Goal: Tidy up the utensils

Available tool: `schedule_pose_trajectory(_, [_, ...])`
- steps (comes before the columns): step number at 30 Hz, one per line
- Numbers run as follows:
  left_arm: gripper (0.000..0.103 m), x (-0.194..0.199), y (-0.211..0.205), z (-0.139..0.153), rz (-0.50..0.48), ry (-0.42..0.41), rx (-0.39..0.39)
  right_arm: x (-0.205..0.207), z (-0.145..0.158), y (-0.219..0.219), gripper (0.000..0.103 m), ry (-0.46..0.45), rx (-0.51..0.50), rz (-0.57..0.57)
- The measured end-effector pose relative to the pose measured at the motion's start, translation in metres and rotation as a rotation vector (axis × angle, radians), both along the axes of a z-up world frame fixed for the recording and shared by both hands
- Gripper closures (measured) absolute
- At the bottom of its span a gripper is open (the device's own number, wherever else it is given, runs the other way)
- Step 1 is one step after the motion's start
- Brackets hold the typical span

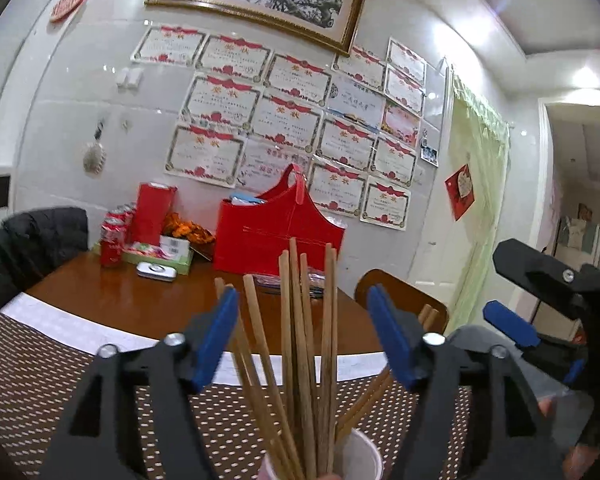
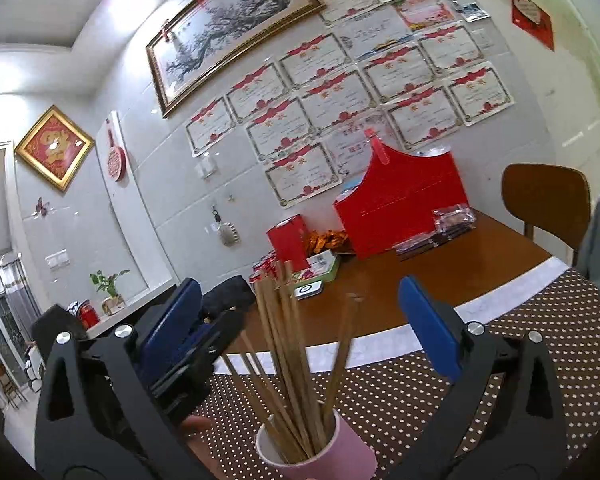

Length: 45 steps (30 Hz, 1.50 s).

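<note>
Chopsticks: bundle of long light-brown wooden chopsticks (image 2: 288, 356) stands upright, fanned out, in small pink paper cup (image 2: 320, 450) on brown dotted placemat (image 2: 540, 344), near edge of glossy brown wooden table (image 2: 440, 280). Left gripper (image 1: 302, 336) w/ blue pads: jaws wide apart, straddling sticks, pads clear, nothing held. Right gripper (image 2: 300, 328): jaws at widest, sticks btwn, nothing held. Handling est.: sticks light, stiff, smooth, prob. slip or roll; cup light, tips easily. Best hold approx. mid-shaft above rim, pinch whole bundle; steady cup at wall.
</note>
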<state>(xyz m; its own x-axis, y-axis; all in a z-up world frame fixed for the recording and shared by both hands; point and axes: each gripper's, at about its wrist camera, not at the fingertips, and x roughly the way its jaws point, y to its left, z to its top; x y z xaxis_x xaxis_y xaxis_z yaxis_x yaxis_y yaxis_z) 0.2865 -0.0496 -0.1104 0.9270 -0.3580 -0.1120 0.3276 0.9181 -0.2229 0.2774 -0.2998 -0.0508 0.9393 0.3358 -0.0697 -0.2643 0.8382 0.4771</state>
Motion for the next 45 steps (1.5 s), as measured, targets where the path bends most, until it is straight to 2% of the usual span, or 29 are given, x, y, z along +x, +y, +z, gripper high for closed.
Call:
schedule_pose_trajectory(4, [0.021,-0.025,0.010,0.010,0.035,0.004,0.032,-0.011,0.004,-0.009,0.006,0.044,0.012,-0.020])
schedule_pose_trajectory(8, [0.020,-0.058,0.020,0.021,0.060,-0.006,0.086,-0.030,0.007,-0.013,0.006,0.068,-0.002,-0.050])
schedule_pose_trajectory(16, [0.019,-0.119,0.044,0.027,0.083,0.028,0.096,-0.071,0.004,-0.012,0.006,0.129,-0.026,-0.080])
schedule_pose_trajectory(20, [0.019,-0.148,0.055,0.026,0.115,0.054,0.127,-0.093,0.001,-0.008,0.006,0.156,-0.040,-0.082])
schedule_pose_trajectory(32, [0.019,-0.200,0.070,0.023,0.161,0.141,0.186,-0.144,-0.008,0.004,0.006,0.258,-0.122,-0.111])
schedule_pose_trajectory(45, [0.019,-0.239,0.079,0.031,0.213,0.167,0.203,-0.180,-0.007,0.024,0.006,0.318,-0.233,-0.141])
